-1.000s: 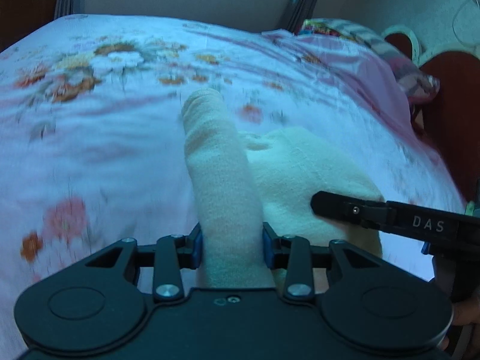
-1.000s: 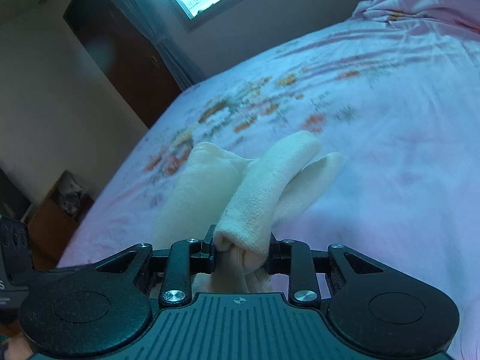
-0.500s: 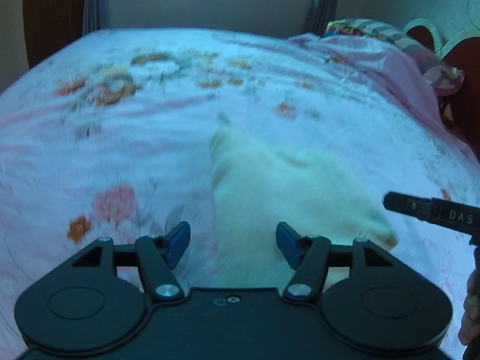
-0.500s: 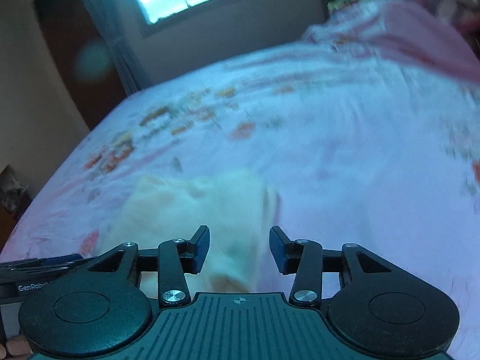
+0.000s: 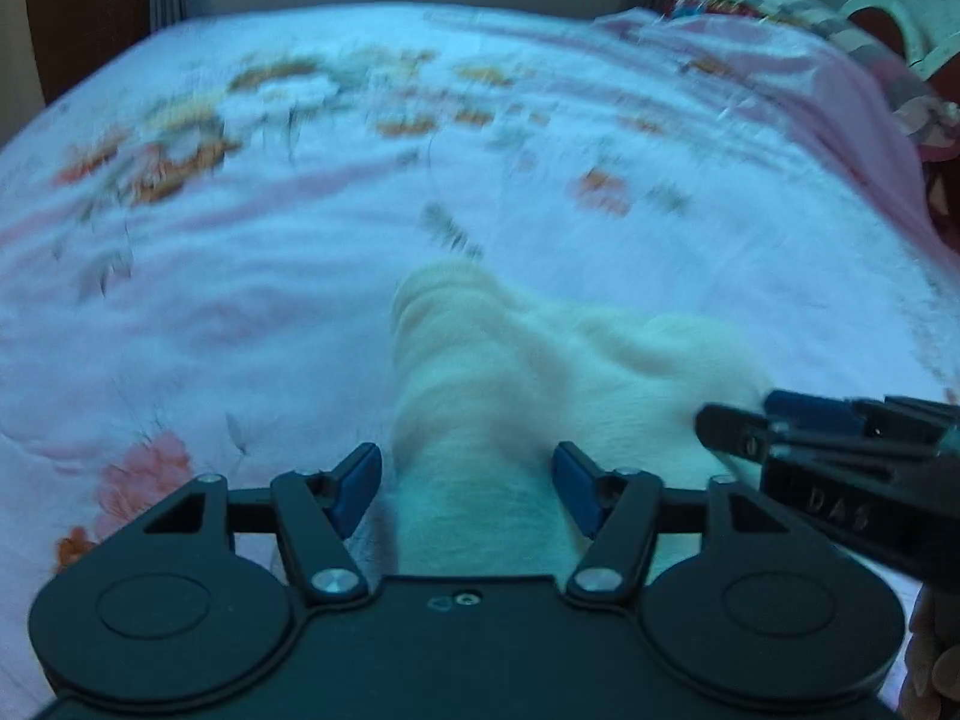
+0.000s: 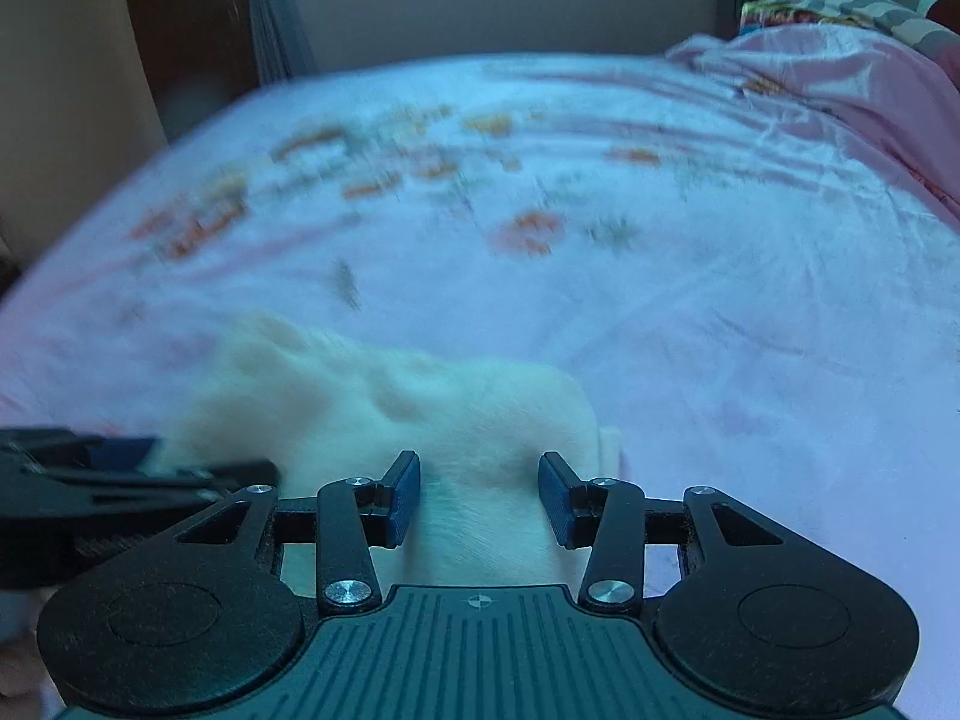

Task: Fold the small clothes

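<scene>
A small cream fleece garment (image 5: 540,384) lies folded on the floral bedsheet (image 5: 240,276); it also shows in the right wrist view (image 6: 420,408). My left gripper (image 5: 467,495) is open, its blue pads either side of the garment's near left part, just above it. My right gripper (image 6: 479,498) is open over the garment's near right part. The right gripper also enters the left wrist view (image 5: 780,444) at the right edge; the left gripper shows in the right wrist view (image 6: 120,480) at the left edge.
A bunched pink quilt (image 5: 810,90) and a patterned pillow (image 6: 840,6) lie at the bed's far right. A wall with curtains (image 6: 270,6) and a dark wooden door (image 6: 180,18) stand behind the bed. The sheet (image 6: 720,300) stretches wide around the garment.
Both grippers let go of the garment's raised ends and opened. The garment dropped flat onto the sheet. Both grippers have since come closer to it.
</scene>
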### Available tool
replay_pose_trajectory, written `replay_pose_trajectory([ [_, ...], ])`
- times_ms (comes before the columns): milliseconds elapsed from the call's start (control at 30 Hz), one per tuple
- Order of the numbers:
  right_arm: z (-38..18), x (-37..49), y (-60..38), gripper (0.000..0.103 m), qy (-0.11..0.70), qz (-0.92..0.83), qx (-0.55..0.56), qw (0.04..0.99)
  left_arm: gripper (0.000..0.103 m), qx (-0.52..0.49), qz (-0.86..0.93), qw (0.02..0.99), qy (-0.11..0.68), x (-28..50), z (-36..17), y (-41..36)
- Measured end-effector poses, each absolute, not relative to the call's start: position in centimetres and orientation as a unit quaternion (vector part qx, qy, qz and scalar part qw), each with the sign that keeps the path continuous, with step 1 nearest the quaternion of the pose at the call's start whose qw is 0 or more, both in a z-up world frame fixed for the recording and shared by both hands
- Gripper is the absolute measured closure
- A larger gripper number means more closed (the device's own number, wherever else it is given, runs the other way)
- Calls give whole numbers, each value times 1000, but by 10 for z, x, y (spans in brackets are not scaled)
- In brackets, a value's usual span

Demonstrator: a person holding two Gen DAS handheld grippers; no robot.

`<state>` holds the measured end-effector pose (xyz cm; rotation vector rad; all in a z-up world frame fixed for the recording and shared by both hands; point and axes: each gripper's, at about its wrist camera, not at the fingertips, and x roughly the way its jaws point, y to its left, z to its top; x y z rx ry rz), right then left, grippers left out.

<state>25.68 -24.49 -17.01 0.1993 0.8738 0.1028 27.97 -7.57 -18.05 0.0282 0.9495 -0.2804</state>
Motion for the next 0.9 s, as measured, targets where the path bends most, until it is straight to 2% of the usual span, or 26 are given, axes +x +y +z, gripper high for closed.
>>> replay_pose_trajectory([
  [67, -180, 258, -248, 59, 426, 45, 101, 898, 32, 9, -127, 880, 457, 282, -183, -73],
  [200, -167, 244, -254, 59, 410, 51, 121, 902, 33, 23, -127, 884, 449, 270, -174, -73],
  [367, -136, 187, -250, 59, 371, 83, 121, 917, 35, 36, -137, 889, 434, 230, -162, -71],
  [533, -132, 136, -242, 59, 361, 90, 118, 921, 35, 32, -154, 883, 441, 196, -164, -71],
  [733, -167, 109, -242, 59, 419, 77, 138, 894, 34, 14, -148, 882, 447, 167, -175, -61],
  [900, -176, 92, -251, 59, 427, 67, 173, 885, 31, 35, -151, 883, 443, 147, -181, -61],
])
